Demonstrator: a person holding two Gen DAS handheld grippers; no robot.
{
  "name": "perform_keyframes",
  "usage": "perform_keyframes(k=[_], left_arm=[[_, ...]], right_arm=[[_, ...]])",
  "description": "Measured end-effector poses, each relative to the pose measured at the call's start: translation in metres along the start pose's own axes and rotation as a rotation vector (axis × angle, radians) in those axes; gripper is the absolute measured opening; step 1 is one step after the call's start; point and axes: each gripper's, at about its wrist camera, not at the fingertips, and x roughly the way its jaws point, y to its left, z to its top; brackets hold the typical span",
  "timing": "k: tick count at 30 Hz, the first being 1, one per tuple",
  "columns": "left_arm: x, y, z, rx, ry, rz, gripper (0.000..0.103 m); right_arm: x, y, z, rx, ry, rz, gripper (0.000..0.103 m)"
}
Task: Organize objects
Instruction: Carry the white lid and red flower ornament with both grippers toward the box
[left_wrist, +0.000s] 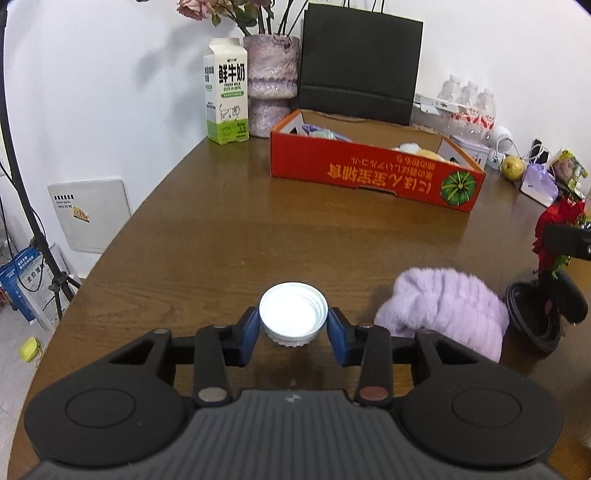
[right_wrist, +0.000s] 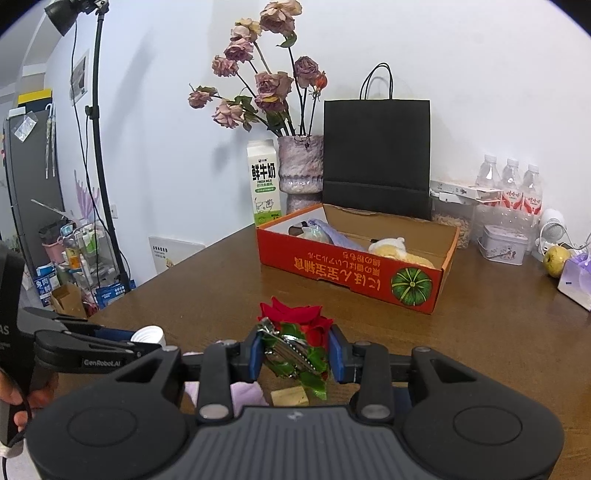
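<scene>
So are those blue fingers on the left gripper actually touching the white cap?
Touching. In the left wrist view, the left gripper has a blue pad pressed against each side of the white cap, with no gap visible.

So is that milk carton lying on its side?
No, the milk carton stands upright on the table beside the vase.

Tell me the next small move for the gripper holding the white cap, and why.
Probably carry it toward the red box. The left gripper already clamps the white cap above the table, and the open-topped box already holds other items.
</scene>
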Motion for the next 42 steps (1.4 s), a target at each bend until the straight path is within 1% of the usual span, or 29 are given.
perform_keyframes(k=[8, 19, 29, 42], left_arm=[[-0.003, -0.005, 0.020, 0.003, -0.023, -0.014, 0.040], [0.004, -0.016, 0.053, 0.013, -0.043, -0.046, 0.040], [0.019, -0.023, 0.086, 0.026, -0.060, -0.072, 0.040], [0.042, -0.036, 0.119, 0.037, -0.068, -0.099, 0.040]], right_arm=[[0.005, -0.007, 0.014, -0.001, -0.008, -0.002, 0.034], [0.018, -0.019, 0.033, 0.001, -0.013, -0.008, 0.034], [0.034, -0.033, 0.053, 0.004, -0.019, -0.021, 0.034], [0.060, -0.052, 0.072, 0.018, -0.021, -0.024, 0.034]])
